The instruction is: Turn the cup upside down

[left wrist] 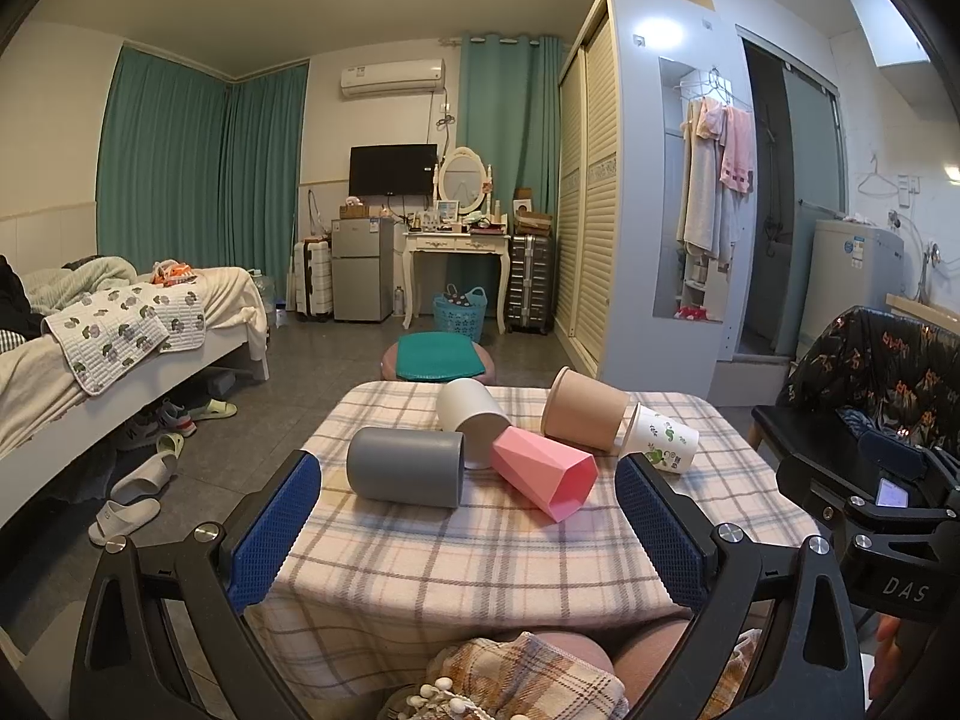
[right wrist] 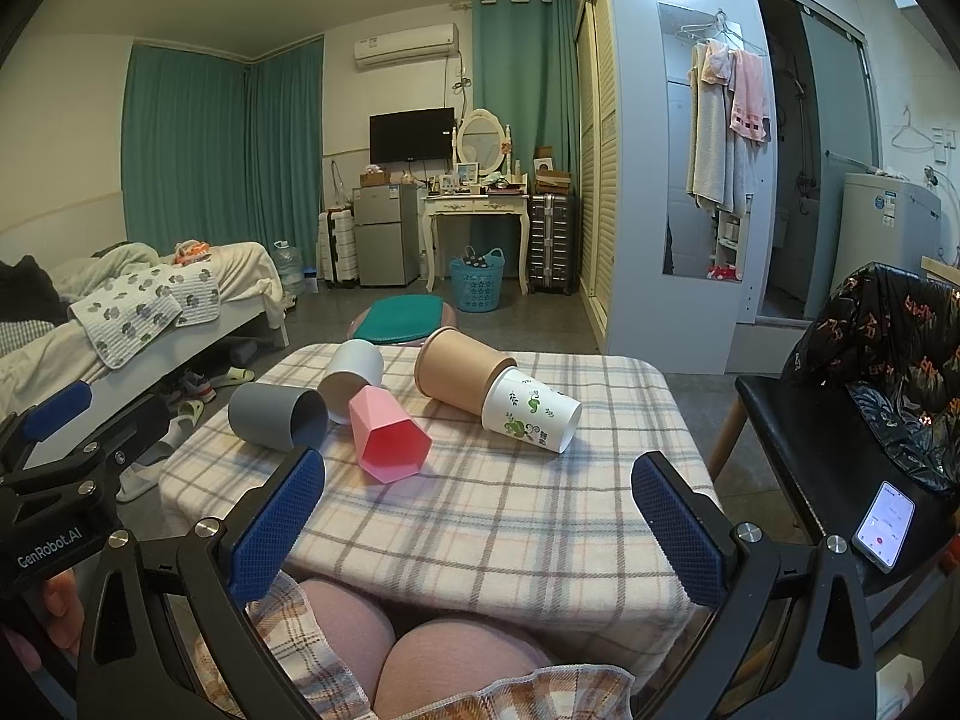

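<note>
The bench (left wrist: 456, 564), covered in a plaid cloth, is the landmark here, and both grippers are held level just off its near edge, over the person's lap, pointing across it toward the room.

The left gripper (left wrist: 468, 516) has its two blue-padded fingers (left wrist: 276, 531) spread wide, with nothing between them; seen from the right wrist view it sits off the bench's near-left corner (right wrist: 57, 414). The right gripper (right wrist: 477, 516) also has its fingers (right wrist: 678, 531) wide apart and empty, hovering at the bench's near edge; its black body shows at the bench's near-right side in the left wrist view.

Five cups lie on the bench, all on their sides, none inverted. From largest to smallest:
- One tan cup (right wrist: 459, 381) lies at the far middle of the bench, its mouth toward the far edge.
- One grey cup (right wrist: 276, 417) lies at the left side of the bench, mouth facing right.
- One pink faceted cup (right wrist: 390, 438) lies at the bench's middle, mouth toward the near edge, touching the white one behind it.
- One plain white cup (right wrist: 351, 375) lies at the far left.
- One white paper cup with green leaf print (right wrist: 531, 411) lies right of middle, its base against the tan cup.

One phone (right wrist: 887, 525) with a lit screen lies on a black chair (right wrist: 798, 450) just right of the bench.
</note>
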Demonstrator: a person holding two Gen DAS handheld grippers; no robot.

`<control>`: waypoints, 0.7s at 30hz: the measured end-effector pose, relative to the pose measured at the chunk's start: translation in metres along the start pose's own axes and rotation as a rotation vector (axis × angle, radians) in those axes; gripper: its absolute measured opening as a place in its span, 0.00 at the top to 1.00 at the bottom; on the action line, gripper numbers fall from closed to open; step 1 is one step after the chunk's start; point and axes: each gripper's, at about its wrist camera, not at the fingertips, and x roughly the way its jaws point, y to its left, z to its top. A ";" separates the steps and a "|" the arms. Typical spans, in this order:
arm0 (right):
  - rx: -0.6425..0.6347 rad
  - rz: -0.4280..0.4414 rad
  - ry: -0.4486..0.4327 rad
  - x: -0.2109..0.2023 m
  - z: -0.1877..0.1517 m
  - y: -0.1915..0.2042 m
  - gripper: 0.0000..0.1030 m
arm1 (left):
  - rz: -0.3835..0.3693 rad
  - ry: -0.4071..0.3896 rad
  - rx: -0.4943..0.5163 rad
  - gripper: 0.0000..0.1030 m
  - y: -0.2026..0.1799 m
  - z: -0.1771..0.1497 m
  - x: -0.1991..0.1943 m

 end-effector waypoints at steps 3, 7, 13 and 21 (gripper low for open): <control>0.000 0.001 0.001 0.000 0.000 0.000 0.00 | 0.001 0.003 0.000 0.01 0.000 0.000 0.000; 0.000 0.001 0.002 0.001 -0.001 -0.001 0.00 | -0.001 0.002 0.001 0.01 0.000 0.003 -0.002; 0.000 0.002 0.003 0.002 -0.002 0.002 0.00 | 0.001 0.002 0.000 0.01 0.000 0.003 -0.002; 0.000 0.002 0.003 0.002 -0.002 0.002 0.00 | 0.001 0.002 0.001 0.01 0.000 0.003 -0.002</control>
